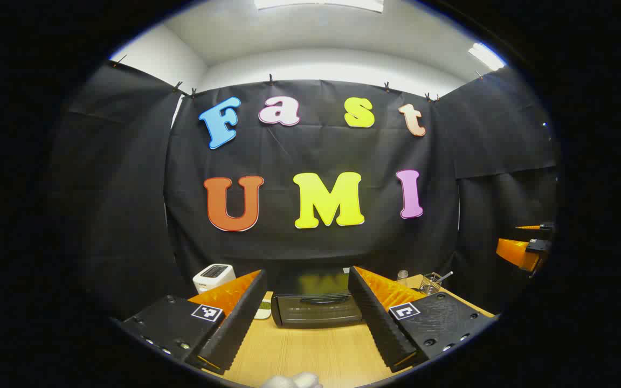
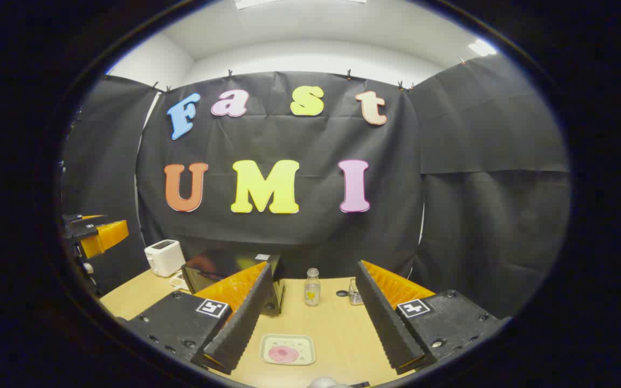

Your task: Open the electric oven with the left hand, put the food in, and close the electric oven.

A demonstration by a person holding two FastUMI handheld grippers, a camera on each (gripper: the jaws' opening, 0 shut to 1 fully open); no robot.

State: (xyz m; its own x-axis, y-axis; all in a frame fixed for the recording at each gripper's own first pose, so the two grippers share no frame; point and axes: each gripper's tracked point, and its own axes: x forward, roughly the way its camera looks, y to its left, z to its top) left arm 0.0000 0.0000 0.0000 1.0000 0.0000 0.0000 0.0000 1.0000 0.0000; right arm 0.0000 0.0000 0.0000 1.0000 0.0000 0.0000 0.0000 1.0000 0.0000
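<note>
In the left gripper view a black electric oven (image 1: 316, 304) stands on the wooden table, its door shut and its handle across the top of the door. My left gripper (image 1: 310, 318) is open, well short of the oven, its fingers framing it. In the right gripper view the oven (image 2: 224, 275) sits at the left behind my finger. A small square plate with a pink round piece of food (image 2: 287, 350) lies on the table between my fingers. My right gripper (image 2: 310, 328) is open above that plate. The other gripper (image 2: 95, 234) hangs at the far left.
A white toaster (image 2: 164, 257) stands at the table's back left. A small glass bottle (image 2: 312, 288) and a wire holder (image 2: 354, 292) stand behind the plate. In the left gripper view the other gripper (image 1: 523, 248) hangs at the right edge, and a small dish (image 1: 263, 310) lies left of the oven.
</note>
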